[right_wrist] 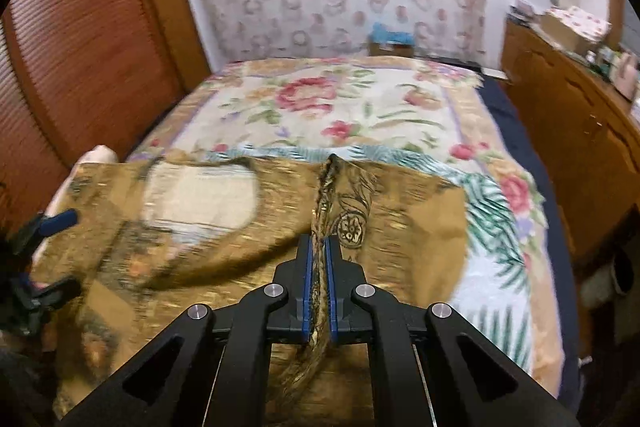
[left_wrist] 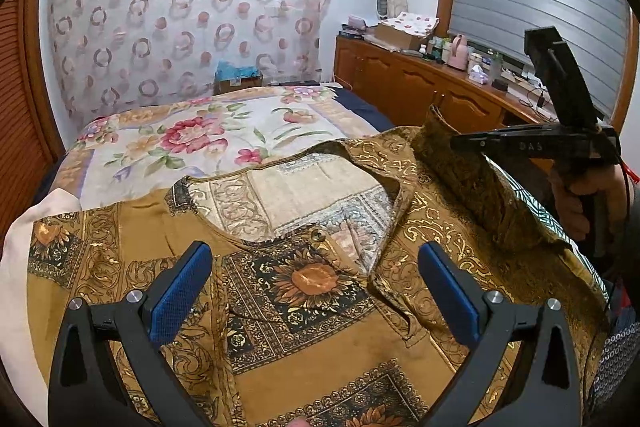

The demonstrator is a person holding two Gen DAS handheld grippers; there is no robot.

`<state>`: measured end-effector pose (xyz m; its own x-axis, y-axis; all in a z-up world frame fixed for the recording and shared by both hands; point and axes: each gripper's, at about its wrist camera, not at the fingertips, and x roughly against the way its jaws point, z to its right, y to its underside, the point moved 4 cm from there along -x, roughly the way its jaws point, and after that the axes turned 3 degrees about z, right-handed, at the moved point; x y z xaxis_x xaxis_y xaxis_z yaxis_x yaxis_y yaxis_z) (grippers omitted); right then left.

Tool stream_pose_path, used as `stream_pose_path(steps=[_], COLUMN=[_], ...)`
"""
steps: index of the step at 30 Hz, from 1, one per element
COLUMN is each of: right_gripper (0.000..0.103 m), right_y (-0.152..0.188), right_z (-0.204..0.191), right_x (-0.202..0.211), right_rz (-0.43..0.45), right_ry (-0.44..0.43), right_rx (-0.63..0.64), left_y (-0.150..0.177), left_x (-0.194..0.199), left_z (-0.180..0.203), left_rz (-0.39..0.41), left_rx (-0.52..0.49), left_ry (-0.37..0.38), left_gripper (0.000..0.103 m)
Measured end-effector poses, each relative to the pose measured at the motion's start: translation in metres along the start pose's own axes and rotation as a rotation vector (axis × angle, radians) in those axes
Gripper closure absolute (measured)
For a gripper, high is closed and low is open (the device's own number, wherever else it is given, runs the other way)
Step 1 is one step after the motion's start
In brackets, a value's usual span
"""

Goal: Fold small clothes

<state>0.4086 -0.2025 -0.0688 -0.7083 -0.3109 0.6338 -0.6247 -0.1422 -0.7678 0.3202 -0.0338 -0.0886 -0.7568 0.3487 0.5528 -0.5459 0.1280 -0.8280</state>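
A mustard-brown patterned shirt [left_wrist: 328, 311] with sunflower squares lies spread on the bed, neckline facing away. My left gripper [left_wrist: 316, 287] hangs open just above the shirt's chest, nothing between its blue pads. In the left wrist view my right gripper [left_wrist: 460, 143] comes in from the right, held by a hand [left_wrist: 580, 199], lifting the shirt's sleeve [left_wrist: 472, 183] off the bed. The right wrist view shows my right gripper [right_wrist: 319, 247] shut on a bunched fold of the shirt's sleeve [right_wrist: 340, 195], which rises between the pads. The shirt [right_wrist: 200, 235] lies below it.
The bed carries a floral bedspread [left_wrist: 224, 139] beyond the shirt. A wooden cabinet [left_wrist: 420, 83] loaded with bottles and boxes runs along the right side. A louvred wooden door [right_wrist: 80, 47] stands on the left, a patterned curtain [left_wrist: 192, 7] behind the bed.
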Motion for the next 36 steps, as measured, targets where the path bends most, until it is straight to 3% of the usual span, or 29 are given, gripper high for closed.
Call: stream_pose_path(steps=[3,4,10,11,13,18,22,26,31,36], right_gripper=[0.050,0.049,0.045,0.045,0.045,0.045,0.045,0.045,0.045,0.045], right_y=[0.001,0.003,0.020,0.021,0.022,0.014,0.008,0.023,0.045,0.045], right_z=[0.004,0.008,0.029,0.027,0.023,0.004,0.007,0.021,0.013,0.021], right_x=[-0.004,-0.004,-0.005,-0.006,-0.006,-0.016,-0.016,-0.014,-0.009,-0.021], right_rz=[-0.001,0.004,-0.006,-0.006,0.004,-0.016,-0.007,-0.067,-0.115,-0.145], right_ry=[0.044,0.055,0.154,0.144,0.044,-0.052,-0.026,0.006,-0.027,-0.034], right_rx=[0.013,0.011,0.012,0.005,-0.032,-0.032,-0.035,-0.091,-0.122,-0.129], left_y=[-0.001,0.000,-0.002,-0.003,-0.003,-0.006,-0.006,-0.007,0.002,0.015], left_x=[0.000,0.000,0.000,0.000,0.000,-0.003,-0.006,0.000,0.020,0.040], left_z=[-0.001,-0.002,-0.004,-0.005,-0.008,-0.013,-0.015,-0.016,-0.024,-0.030], left_rz=[0.000,0.001,0.005,0.008,0.007,0.008,-0.017,-0.031,-0.051,-0.066], left_rx=[0.002,0.004,0.016,0.020,0.022,0.024,0.028,0.018,0.021,0.043], left_ry=[-0.005,-0.007,-0.016,-0.015,-0.021,-0.033,-0.056,-0.077,-0.116,-0.156], left_gripper=[0.000,0.000,0.000,0.000,0.000,0.000,0.000,0.000,0.000,0.000])
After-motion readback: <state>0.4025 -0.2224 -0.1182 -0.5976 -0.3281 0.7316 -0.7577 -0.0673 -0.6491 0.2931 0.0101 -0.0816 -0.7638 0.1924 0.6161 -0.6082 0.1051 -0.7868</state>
